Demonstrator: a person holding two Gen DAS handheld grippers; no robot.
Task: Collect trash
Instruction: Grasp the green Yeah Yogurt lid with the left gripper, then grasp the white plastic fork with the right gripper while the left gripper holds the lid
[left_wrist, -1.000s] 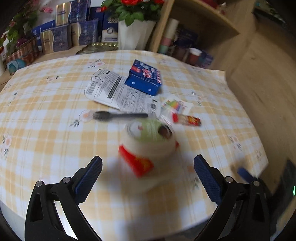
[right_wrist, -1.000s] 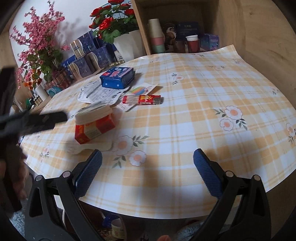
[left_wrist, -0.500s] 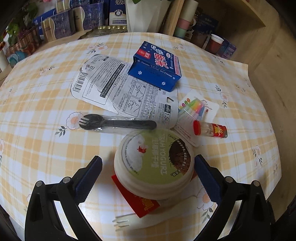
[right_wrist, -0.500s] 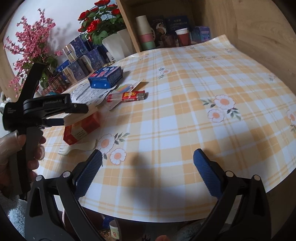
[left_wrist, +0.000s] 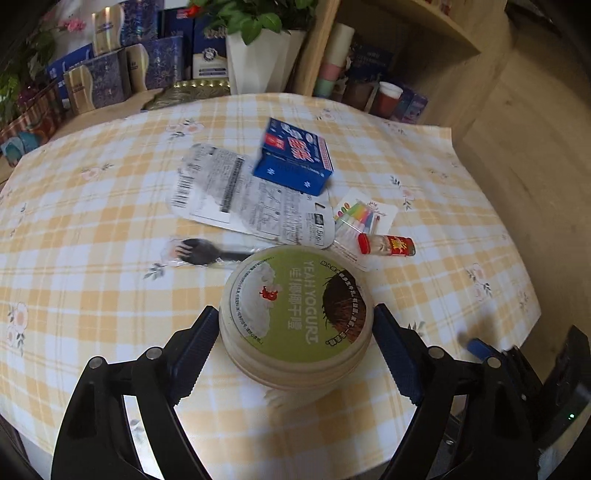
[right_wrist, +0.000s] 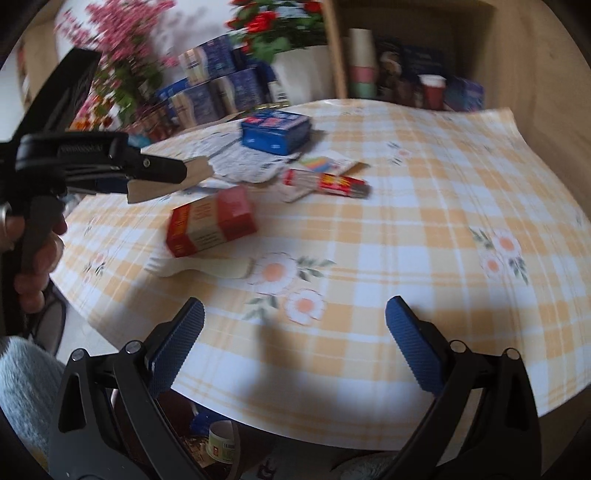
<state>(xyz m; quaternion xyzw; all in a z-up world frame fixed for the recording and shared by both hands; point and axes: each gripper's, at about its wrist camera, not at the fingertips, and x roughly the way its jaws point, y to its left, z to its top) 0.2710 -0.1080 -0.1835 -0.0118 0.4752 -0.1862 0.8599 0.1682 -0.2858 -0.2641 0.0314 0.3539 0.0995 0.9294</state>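
Note:
My left gripper (left_wrist: 295, 343) is shut on a round yogurt tub (left_wrist: 295, 314) with a green lid and holds it above the table. In the right wrist view the tub (right_wrist: 166, 181) is lifted at the left, clear of the red carton (right_wrist: 212, 225) and the white fork (right_wrist: 199, 267). Farther back lie a blue box (left_wrist: 293, 160), a printed wrapper (left_wrist: 243, 195), a black fork (left_wrist: 207, 253), a candle pack (left_wrist: 360, 218) and a red tube (left_wrist: 386, 245). My right gripper (right_wrist: 295, 343) is open and empty over the table's near edge.
The round table (right_wrist: 424, 206) has a yellow checked cloth. A white flower pot (left_wrist: 264, 61), blue boxes (left_wrist: 110, 74) and a wooden shelf with cups (left_wrist: 384, 96) stand behind it. A small tub (right_wrist: 221, 446) sits on the floor under the table's edge.
My left gripper has closed on the yogurt tub and lifted it off the red carton. My right gripper has shifted a little, still open.

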